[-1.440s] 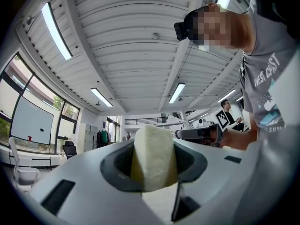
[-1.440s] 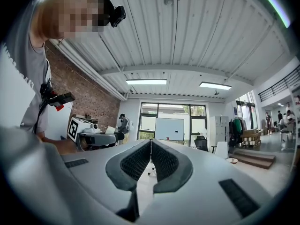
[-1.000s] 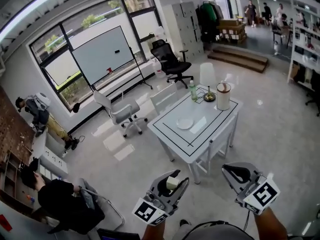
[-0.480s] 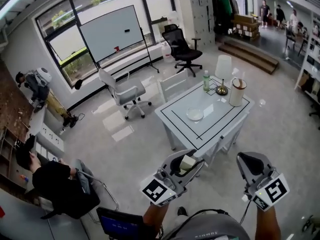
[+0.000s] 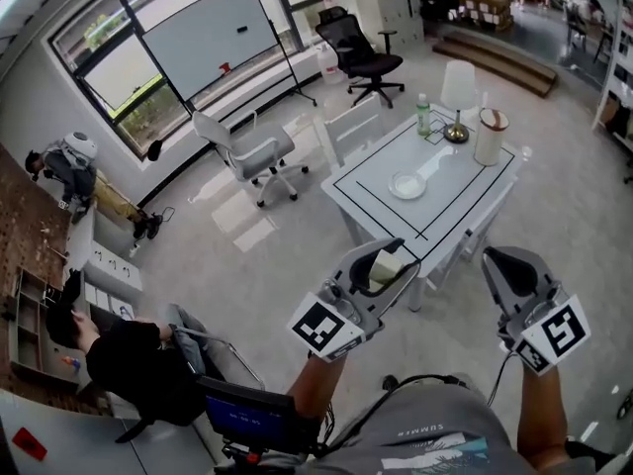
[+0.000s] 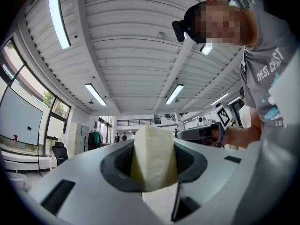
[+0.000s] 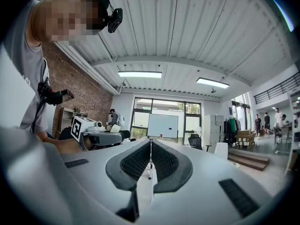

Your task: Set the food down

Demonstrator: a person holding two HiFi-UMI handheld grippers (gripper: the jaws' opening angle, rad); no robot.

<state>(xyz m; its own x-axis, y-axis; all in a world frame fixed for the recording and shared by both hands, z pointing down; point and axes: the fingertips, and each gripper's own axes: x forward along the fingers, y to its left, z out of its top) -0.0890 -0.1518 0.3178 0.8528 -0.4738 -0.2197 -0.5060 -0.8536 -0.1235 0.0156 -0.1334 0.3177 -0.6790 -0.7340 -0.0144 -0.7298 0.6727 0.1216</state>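
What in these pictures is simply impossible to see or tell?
What the pale wedge of food is: left gripper view, jaws of the left hand-held gripper cover its sides.
What the small round dish on the white table holds: head view, too small.
What the greenish bottle label says: head view, too small.

A white counter (image 5: 465, 201) at 1 o'clock carries a table lamp (image 5: 458, 87), a green-capped bottle (image 5: 423, 115) and a white canister (image 5: 491, 137). A whiteboard (image 5: 208, 38) stands by the windows at 11 o'clock, a black office chair (image 5: 361, 52) at 12. A seated person (image 5: 129, 364) in black works at 8 o'clock.
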